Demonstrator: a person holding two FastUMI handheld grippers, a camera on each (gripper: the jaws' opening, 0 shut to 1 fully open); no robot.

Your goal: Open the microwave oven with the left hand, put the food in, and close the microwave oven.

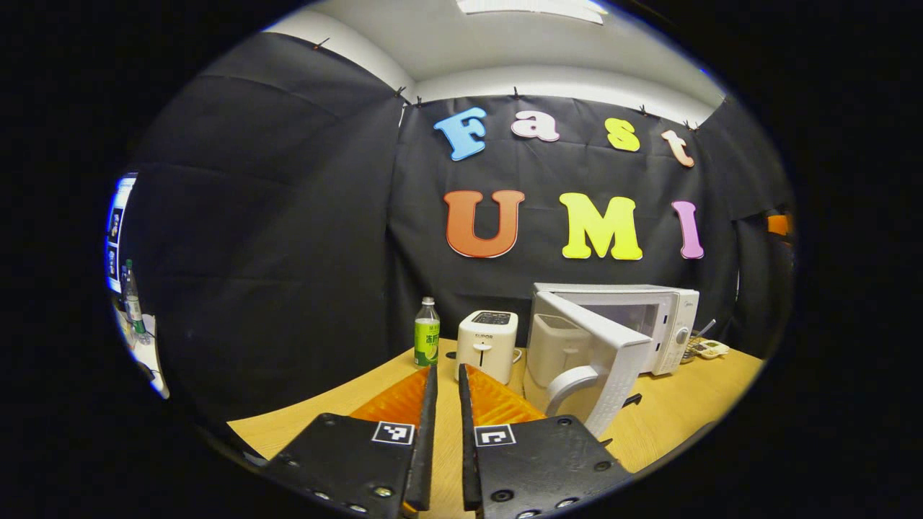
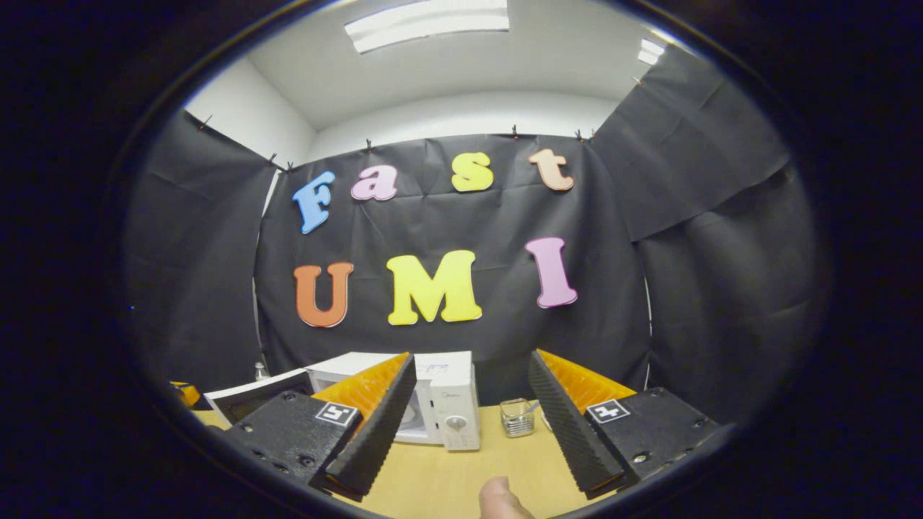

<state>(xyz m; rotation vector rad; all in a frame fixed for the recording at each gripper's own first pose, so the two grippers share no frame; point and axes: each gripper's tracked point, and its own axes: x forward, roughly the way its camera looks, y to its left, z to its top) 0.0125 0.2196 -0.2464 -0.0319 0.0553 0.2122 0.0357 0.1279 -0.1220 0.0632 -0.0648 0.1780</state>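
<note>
Already the microwave [image 1: 634, 324] stands ahead of the nearly closed, empty left gripper [image 1: 447, 375] with its door [image 1: 591, 360] swung open, ready for food, while the right gripper [image 2: 469, 393] waits spread wide and empty.

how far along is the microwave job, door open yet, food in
Done: the microwave door stands swung open. In hand: nothing; the left gripper has its fingers nearly together on nothing, back from the door, and the right gripper is open and empty above the table. Left: the food, which I cannot pick out, still has to be put in; whether any is inside already is hidden. Then the door needs closing.
</note>
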